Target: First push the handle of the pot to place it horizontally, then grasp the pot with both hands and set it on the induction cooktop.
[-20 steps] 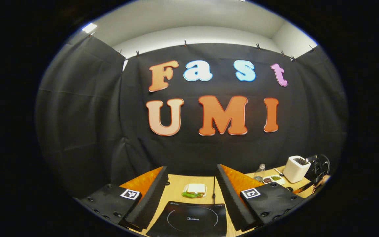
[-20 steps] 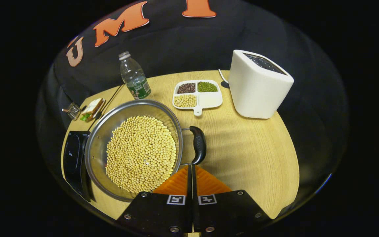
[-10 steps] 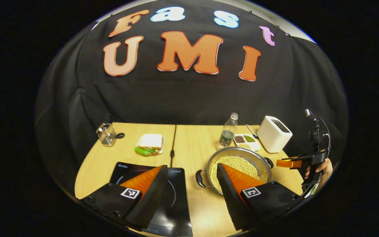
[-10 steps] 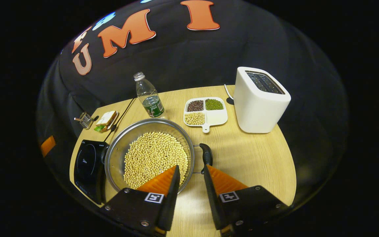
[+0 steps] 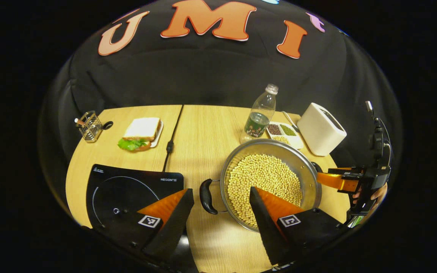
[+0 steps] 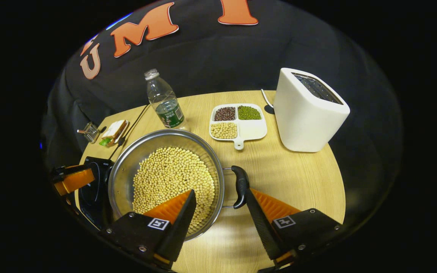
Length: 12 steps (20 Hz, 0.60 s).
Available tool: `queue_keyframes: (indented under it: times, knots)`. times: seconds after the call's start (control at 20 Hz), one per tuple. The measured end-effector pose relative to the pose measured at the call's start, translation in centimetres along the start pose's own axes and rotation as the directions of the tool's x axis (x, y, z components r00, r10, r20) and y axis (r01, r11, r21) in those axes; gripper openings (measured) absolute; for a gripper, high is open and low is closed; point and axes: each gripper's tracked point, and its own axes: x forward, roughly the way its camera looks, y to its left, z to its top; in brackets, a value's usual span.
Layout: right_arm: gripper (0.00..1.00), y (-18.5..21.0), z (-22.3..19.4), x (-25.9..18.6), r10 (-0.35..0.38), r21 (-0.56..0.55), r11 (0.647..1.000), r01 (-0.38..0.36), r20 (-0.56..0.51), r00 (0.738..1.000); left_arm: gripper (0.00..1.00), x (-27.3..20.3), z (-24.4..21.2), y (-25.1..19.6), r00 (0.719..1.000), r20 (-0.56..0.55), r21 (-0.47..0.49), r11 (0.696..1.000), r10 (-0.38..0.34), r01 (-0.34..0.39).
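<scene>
The pot (image 6: 167,178), steel and full of beans (image 6: 173,182), looks heavy and slippery; hold it by its black handles (image 6: 240,186). It sits just right of the cooktop (image 5: 127,189). Both the left gripper (image 5: 218,212) and right gripper (image 6: 218,212) gape wide, empty. Bottle (image 6: 163,100) and toaster (image 6: 309,110) stand behind the pot, off the path.
</scene>
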Motion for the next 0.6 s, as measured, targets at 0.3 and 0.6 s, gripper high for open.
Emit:
queue_keyframes:
  times: [0.3,0.6]
  knots:
    - [0.87,-1.2,-0.6,3.0,-0.059,0.007,0.998,0.06,-0.027,0.998,0.98,4.9,-2.1,1.6,0.994,-0.072,0.012,0.997,0.082,-0.081]
    - [0.87,-1.1,-1.7,5.2,-0.078,-0.015,0.997,0.077,-0.073,0.994,0.97,7.6,-3.1,1.2,0.99,-0.103,0.028,0.995,0.095,-0.093]
